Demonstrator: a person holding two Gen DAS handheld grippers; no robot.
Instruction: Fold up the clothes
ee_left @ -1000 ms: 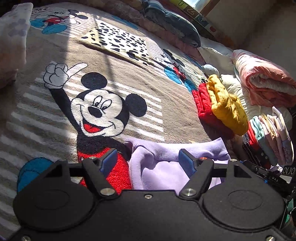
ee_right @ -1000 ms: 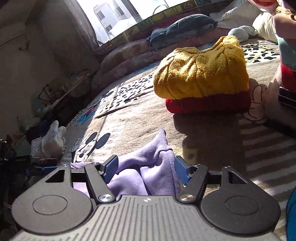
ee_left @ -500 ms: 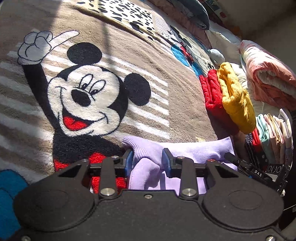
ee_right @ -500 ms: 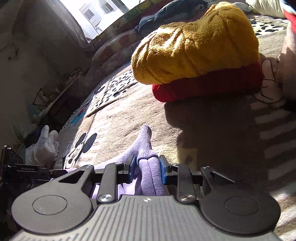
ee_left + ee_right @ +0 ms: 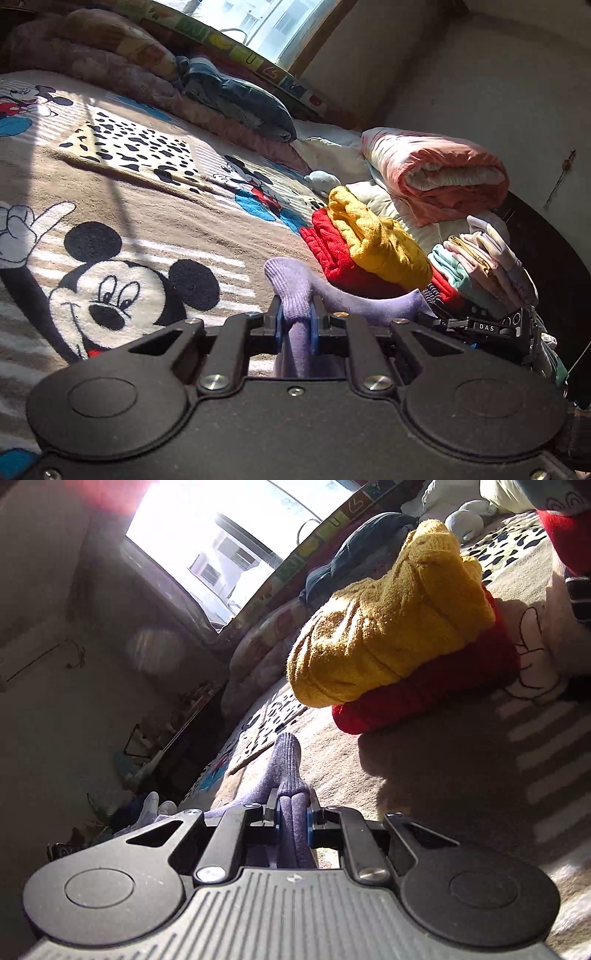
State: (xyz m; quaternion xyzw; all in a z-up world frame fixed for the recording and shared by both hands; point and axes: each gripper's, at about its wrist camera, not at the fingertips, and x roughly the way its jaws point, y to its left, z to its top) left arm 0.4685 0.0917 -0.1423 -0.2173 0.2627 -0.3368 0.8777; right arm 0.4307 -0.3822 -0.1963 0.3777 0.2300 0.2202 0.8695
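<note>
My left tongs (image 5: pixel 295 326) and right tongs (image 5: pixel 291 814) each pinch a ribbed end of the purple top (image 5: pixel 354 301), lifted over the blanket (image 5: pixel 155 206). It feels soft, light and floppy. They're cuffs, I think.

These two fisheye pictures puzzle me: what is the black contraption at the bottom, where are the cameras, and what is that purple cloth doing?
There is no robot here. A person holds a black two-finger gripper in each hand, and a wide-angle camera on each looks forward along its fingers. One picture comes from the left gripper, the other from the right gripper. Both are shut on the same lilac knitted garment, each pinching a ribbed end of it, as a step in folding clothes. Below lies a brown cartoon-mouse blanket on a bed. On it sits a folded mustard-yellow sweater atop a folded red sweater. The left view also shows a rolled pink quilt and a stack of pale folded clothes.
</note>
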